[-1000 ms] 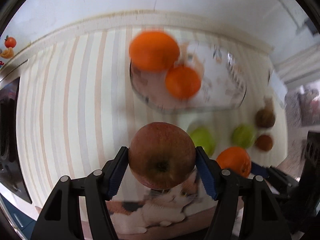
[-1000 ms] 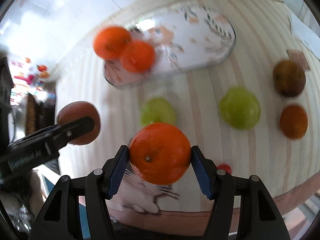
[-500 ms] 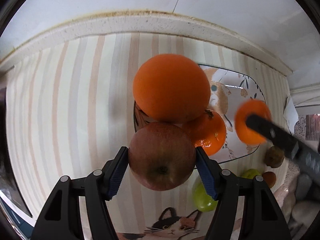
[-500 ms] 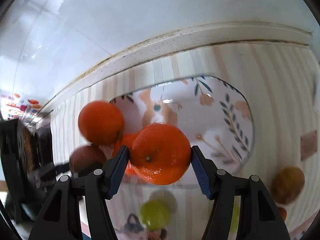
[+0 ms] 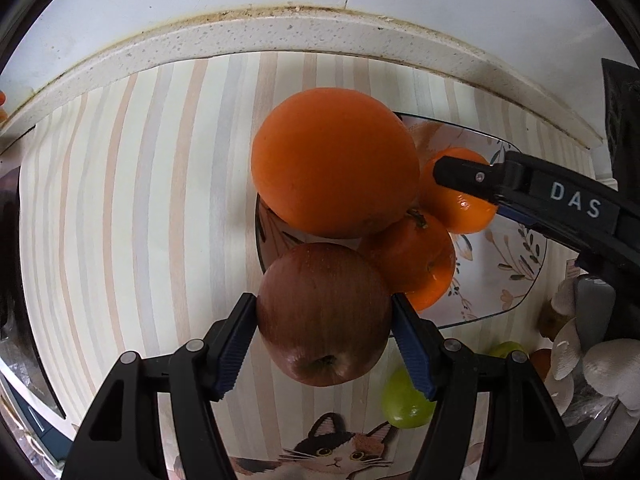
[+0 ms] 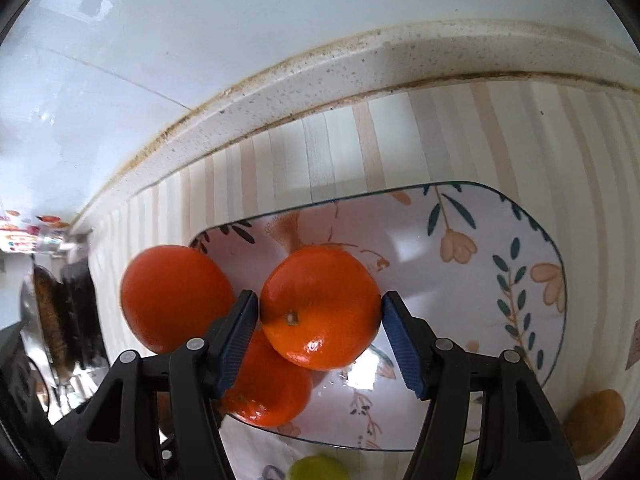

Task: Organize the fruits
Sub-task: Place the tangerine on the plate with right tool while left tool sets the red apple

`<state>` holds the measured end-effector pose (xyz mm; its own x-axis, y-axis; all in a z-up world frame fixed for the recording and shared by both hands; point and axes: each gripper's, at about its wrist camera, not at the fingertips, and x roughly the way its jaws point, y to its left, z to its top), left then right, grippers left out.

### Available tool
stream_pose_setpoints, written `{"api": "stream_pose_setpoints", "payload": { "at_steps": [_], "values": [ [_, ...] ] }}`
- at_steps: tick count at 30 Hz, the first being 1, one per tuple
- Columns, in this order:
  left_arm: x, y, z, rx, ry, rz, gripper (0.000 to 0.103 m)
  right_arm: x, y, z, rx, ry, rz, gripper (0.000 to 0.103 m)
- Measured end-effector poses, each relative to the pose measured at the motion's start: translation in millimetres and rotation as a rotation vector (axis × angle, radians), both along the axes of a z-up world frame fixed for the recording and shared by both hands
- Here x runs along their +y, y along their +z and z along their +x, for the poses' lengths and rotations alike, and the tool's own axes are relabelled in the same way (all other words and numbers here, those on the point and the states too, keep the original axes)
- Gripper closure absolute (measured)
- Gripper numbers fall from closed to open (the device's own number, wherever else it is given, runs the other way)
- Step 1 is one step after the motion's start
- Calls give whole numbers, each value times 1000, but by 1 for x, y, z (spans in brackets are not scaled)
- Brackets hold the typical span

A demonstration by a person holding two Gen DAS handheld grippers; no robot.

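My left gripper (image 5: 324, 300) is shut on a red-brown apple (image 5: 324, 312), which hangs over the left rim of the flowered plate (image 5: 512, 264), just in front of a large orange (image 5: 336, 160). A mandarin (image 5: 412, 264) lies on the plate beside the apple. My right gripper (image 6: 320, 300) stands over the plate (image 6: 460, 280) with its jaws opening. A second mandarin (image 6: 320, 308) sits between them, and the pads are just coming off it. This mandarin leans on the large orange (image 6: 176, 296) and the first mandarin (image 6: 268, 392).
A raised speckled ledge (image 5: 320, 32) and a white wall run close behind the plate. On the striped cat-print mat, a green fruit (image 5: 404, 404) lies in front of the plate and a brown fruit (image 6: 596, 420) to its right. A gloved hand (image 5: 600, 360) holds the right gripper.
Both grippers came in from the mat to the plate and sank toward it. The right gripper's jaws have parted slightly around the mandarin. The left still holds the apple.
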<state>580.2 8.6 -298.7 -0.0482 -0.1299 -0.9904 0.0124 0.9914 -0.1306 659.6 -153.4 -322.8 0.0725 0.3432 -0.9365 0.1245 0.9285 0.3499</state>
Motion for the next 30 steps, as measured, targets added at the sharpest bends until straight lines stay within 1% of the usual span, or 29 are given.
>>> {"api": "stream_pose_setpoints", "payload": {
  "at_steps": [1,2,5,7,10,13,18,21,23,24,25,26,27,29,30],
  "values": [
    [-1,0,0,7,2,4,38,-1,2,1,-3,1,3,29],
    [-1,0,1,12,2,6,38,-2,5,2,-7,1,6,26],
    [-4,1,0,16,-2,11,38,-5,14,1,-21,14,-6,22],
    [-6,7,1,-3,-2,7,36,-8,22,-3,-32,25,-14,17],
    [-5,19,3,-41,7,-4,33,-13,31,-11,-48,24,-21,17],
    [0,32,0,-88,1,29,33,-22,39,-23,-57,12,-19,17],
    [9,43,-26,-147,6,87,33,-30,56,-52,-93,16,-27,17],
    [15,46,-48,-170,8,114,33,-35,70,-80,-125,10,-35,17],
    [17,37,-60,-151,25,116,33,-39,75,-102,-132,-3,-29,17],
    [18,28,-64,-126,37,107,33,-42,75,-111,-131,-12,-20,17],
    [17,16,-68,-79,50,90,33,-44,75,-123,-131,-18,-11,17],
    [17,10,-72,-56,64,77,34,-46,75,-130,-130,-21,-18,17],
    [16,6,-77,-124,86,54,34,-48,77,-140,-134,-24,-32,17],
    [8,10,-92,-158,94,53,34,-49,80,-158,-148,-18,-69,17],
    [3,14,-100,-183,90,76,34,-50,83,-168,-158,-16,-101,17]
  ]
}}
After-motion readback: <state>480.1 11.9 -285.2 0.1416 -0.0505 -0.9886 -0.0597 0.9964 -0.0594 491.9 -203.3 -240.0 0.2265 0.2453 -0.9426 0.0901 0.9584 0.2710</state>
